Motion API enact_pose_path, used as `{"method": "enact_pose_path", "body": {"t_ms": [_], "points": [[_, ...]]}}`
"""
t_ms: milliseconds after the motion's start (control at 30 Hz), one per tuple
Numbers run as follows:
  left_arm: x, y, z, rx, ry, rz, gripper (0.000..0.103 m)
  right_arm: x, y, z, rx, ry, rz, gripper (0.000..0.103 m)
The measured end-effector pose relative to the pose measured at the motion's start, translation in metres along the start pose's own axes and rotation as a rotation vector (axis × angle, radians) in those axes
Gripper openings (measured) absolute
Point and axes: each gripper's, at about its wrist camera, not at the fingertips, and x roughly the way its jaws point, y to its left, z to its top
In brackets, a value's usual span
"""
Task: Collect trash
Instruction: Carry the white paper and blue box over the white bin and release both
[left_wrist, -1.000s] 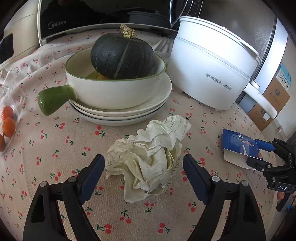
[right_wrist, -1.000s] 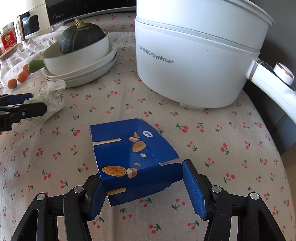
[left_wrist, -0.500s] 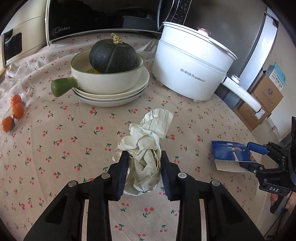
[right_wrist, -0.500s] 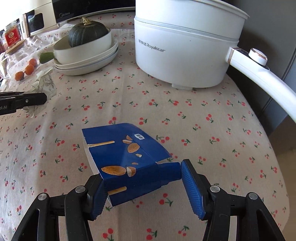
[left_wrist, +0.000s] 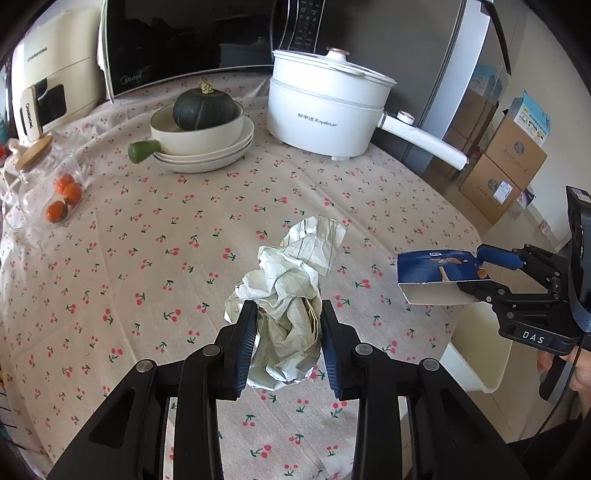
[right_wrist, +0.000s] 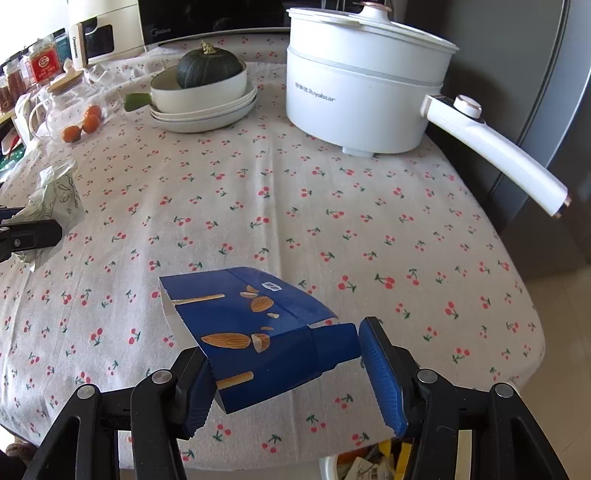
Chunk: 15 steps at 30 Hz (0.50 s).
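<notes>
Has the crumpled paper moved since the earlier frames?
Yes. The crumpled paper, shut in the left gripper, has drawn away from the stacked bowls.

We see the electric pot (left_wrist: 325, 110) at the back right of the counter (left_wrist: 155, 266), with the stacked dishes (left_wrist: 207, 147) to its left and the squash (left_wrist: 204, 109) in the top bowl. The microwave (left_wrist: 192, 40) stands behind them. A glass jar (left_wrist: 37, 184) lies at the far left. A waste bin (left_wrist: 476, 354) sits below the counter's near right edge.
</notes>
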Motion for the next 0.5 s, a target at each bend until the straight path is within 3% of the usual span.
{"method": "enact_pose_path", "body": {"t_ms": [267,500], "points": [[-0.024,-0.024,-0.031,0.038,-0.003,-0.013,0.035,-0.046,-0.009,-0.025,0.044,-0.039,-0.023,0.062],[-0.028,-0.036,-0.038,0.039,-0.011,-0.056,0.035,-0.067,-0.027,-0.047,0.112,-0.061,-0.026,0.062]]}}
